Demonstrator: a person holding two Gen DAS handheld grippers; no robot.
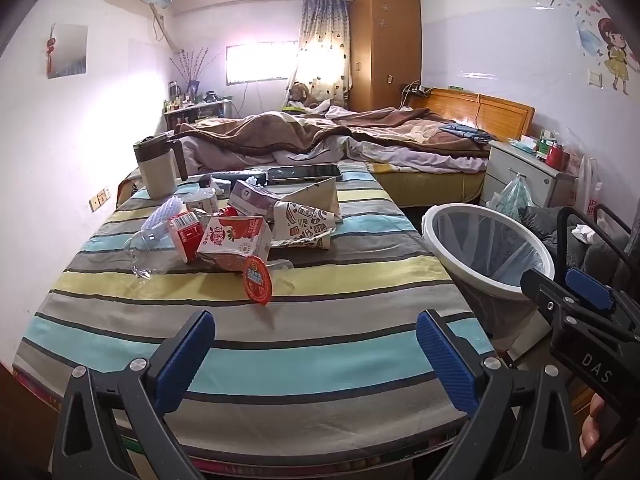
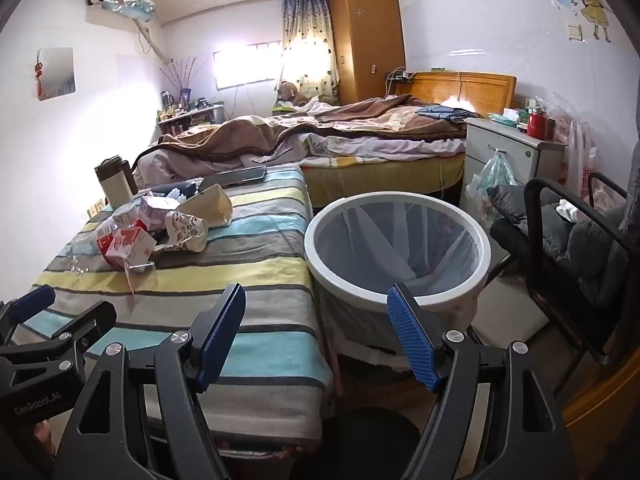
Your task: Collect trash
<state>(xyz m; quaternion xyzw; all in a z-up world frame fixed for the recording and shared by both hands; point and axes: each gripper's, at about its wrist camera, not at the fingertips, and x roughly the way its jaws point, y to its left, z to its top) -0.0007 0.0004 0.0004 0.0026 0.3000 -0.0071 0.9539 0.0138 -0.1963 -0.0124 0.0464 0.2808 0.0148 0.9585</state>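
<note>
A heap of trash lies on the striped cloth of the table (image 1: 320, 344): a red milk carton (image 1: 234, 242), a purple carton (image 1: 252, 198), a printed paper bag (image 1: 306, 224), a red round lid (image 1: 258, 280) and crumpled clear plastic (image 1: 148, 240). A white-rimmed bin (image 1: 486, 248) with a clear liner stands right of the table. My left gripper (image 1: 316, 344) hovers open over the near table edge, short of the heap. My right gripper (image 2: 316, 324) is open too, empty, above the gap between the table and the bin (image 2: 398, 240). The heap (image 2: 132, 240) shows at left there.
A beige mug (image 1: 158, 168), a phone (image 1: 304, 173) and a dark remote (image 1: 236, 178) sit at the table's far end. Behind it is an unmade bed (image 1: 340, 136). A white cabinet (image 1: 528, 174) and a black chair with grey clothes (image 2: 568, 232) stand at right.
</note>
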